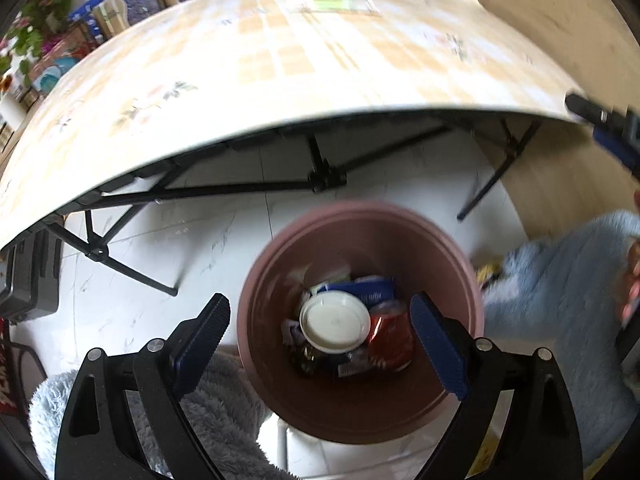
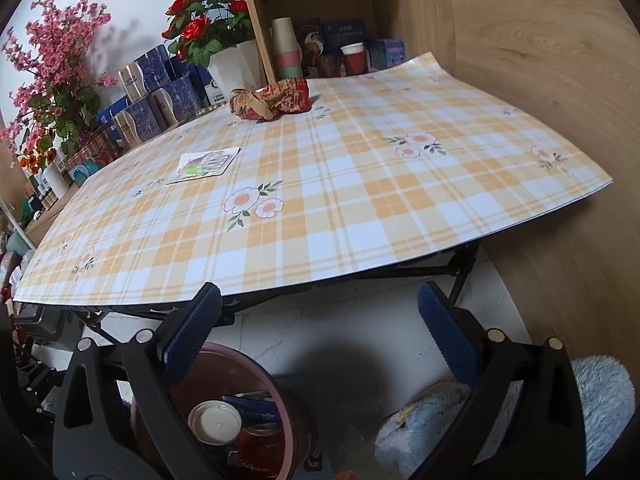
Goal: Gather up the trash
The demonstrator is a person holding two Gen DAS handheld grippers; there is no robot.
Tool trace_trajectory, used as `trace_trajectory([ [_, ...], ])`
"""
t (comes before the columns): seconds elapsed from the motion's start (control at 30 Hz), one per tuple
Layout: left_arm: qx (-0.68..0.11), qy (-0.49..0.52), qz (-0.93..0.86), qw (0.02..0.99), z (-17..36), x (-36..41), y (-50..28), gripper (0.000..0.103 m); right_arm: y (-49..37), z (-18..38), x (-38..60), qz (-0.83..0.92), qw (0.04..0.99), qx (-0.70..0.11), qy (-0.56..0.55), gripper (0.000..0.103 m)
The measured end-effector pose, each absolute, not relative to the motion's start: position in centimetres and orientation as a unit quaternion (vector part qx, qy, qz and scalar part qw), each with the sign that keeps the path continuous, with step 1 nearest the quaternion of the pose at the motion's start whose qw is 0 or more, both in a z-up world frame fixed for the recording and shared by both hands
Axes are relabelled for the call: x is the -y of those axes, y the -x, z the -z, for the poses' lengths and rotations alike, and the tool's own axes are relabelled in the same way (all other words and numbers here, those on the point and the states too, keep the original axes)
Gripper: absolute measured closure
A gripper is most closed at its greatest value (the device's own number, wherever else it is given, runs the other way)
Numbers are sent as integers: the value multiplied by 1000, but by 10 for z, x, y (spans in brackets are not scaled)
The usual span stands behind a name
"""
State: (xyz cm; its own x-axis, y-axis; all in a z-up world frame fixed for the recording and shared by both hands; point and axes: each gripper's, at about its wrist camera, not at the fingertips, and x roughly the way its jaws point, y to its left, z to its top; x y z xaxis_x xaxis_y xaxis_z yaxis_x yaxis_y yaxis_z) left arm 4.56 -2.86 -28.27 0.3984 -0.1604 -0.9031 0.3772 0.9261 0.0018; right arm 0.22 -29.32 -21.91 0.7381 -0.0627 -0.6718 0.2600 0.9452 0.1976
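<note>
Left wrist view: the left gripper [image 1: 320,340] hangs over the pink bin [image 1: 360,312] on the floor in front of the table's near edge, its 2 fingers spread wide with nothing between the pads. The picture is blurred, yet the bin's load is clear enough: a white round lid [image 1: 335,322] on top, a crushed red can [image 1: 390,336] just beside it, a dark blue packet [image 1: 370,290] behind, and darker scraps underneath. Judging by that pile, a good part of the trash is already collected. The blue packet carries pale lettering, too smeared here to read.

Right wrist view: the right gripper [image 2: 320,332] points across the table [image 2: 360,200] from its near edge, jaws also apart and empty. On the checked cloth 2 things remain: a crumpled red and brown paper wrapper [image 2: 272,100] near the far edge, and a flat printed card [image 2: 204,164] toward the left side, its print too small to make out. I judge these to be what is left to pick up. The bin shows again low in this view, and the blue packet inside seems to read "coffee". Boxes stand past the table's far edge; their writing cannot be read.
</note>
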Motion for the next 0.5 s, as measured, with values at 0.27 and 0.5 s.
trace_trajectory([
  [0.27,-468,-23,153,870,240,4,-53,14,-12,197,304,77,930,-330,-140,6],
  [0.5,-423,-31,180,887,193,32,-118,14,-67,179,331,65,936,-318,-134,6],
])
